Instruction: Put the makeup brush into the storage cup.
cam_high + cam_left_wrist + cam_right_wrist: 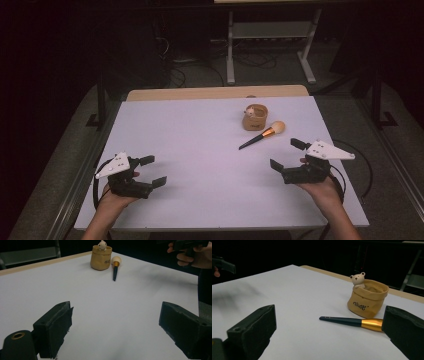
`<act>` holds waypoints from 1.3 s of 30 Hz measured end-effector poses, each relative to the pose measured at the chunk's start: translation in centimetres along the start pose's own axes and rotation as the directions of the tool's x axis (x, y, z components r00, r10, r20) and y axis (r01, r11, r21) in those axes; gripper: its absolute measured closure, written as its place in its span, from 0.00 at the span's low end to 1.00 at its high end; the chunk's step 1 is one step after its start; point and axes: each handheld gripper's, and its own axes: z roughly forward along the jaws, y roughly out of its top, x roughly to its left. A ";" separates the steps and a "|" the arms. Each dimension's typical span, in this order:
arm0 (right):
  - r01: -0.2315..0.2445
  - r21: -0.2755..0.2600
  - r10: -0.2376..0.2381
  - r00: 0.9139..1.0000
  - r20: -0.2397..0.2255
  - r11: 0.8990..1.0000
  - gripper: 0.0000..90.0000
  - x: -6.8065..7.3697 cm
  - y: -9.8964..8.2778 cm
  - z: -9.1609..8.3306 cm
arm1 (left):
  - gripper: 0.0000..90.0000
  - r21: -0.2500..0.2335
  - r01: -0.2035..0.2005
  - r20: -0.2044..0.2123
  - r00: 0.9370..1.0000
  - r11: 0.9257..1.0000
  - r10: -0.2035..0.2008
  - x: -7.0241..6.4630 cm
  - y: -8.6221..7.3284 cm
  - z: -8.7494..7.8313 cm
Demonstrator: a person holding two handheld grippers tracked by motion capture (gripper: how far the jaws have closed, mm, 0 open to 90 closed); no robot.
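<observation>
You are working with one makeup brush [263, 135] and one tan fabric pouch [254, 118] with a small bear figure [358, 279]. The brush, dark-handled with a gold ferrule, is lying on the tabletop [200, 150] beside the pouch. Your left tool [153, 171] and right tool [287, 153] are both standing apart, empty.

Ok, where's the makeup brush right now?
The makeup brush lies flat on the white table, right of centre in the high view, just in front of the tan bear pouch, ahead of the right gripper.
</observation>
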 end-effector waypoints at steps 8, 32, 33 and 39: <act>0.001 0.015 -0.001 1.000 -0.007 1.000 0.00 -0.4 0.2 0.9 | 0.12 0.010 0.002 -0.002 1.000 1.000 -0.002 0.1 -0.1 0.4; -0.005 0.064 0.006 1.000 -0.010 0.998 0.00 -1.5 0.9 3.1 | 0.13 0.022 0.003 0.005 1.000 1.000 -0.003 0.1 -0.3 0.6; -0.002 0.062 0.003 1.000 -0.008 0.998 0.00 -1.5 1.0 3.1 | 0.13 0.024 0.003 0.004 1.000 1.000 -0.003 0.1 -0.3 0.6; -0.002 0.066 0.002 1.000 -0.007 0.998 0.00 -1.8 1.4 3.6 | 0.13 0.025 0.001 0.005 1.000 1.000 -0.002 0.1 -0.3 0.7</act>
